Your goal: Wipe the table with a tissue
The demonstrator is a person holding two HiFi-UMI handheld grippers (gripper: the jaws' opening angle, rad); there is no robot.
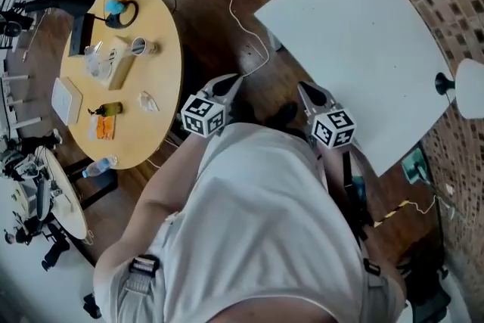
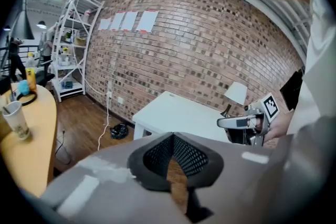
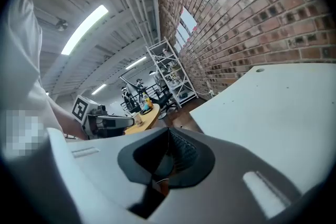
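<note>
A white shirt [image 1: 257, 223] hides the rear of the left gripper [image 1: 231, 79] and right gripper [image 1: 305, 88]. The edge cuts the white lamp shade [image 1: 470, 87]; items on the round yellow surface [image 1: 162, 64] are too small to name.

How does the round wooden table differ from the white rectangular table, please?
The round wooden table is tan and curved; the white rectangular table is pale and straight-edged. The round table holds a paper cup, a plastic bottle and other clutter; the white table's top is largely bare. Both stand on the dark wooden floor.
</note>
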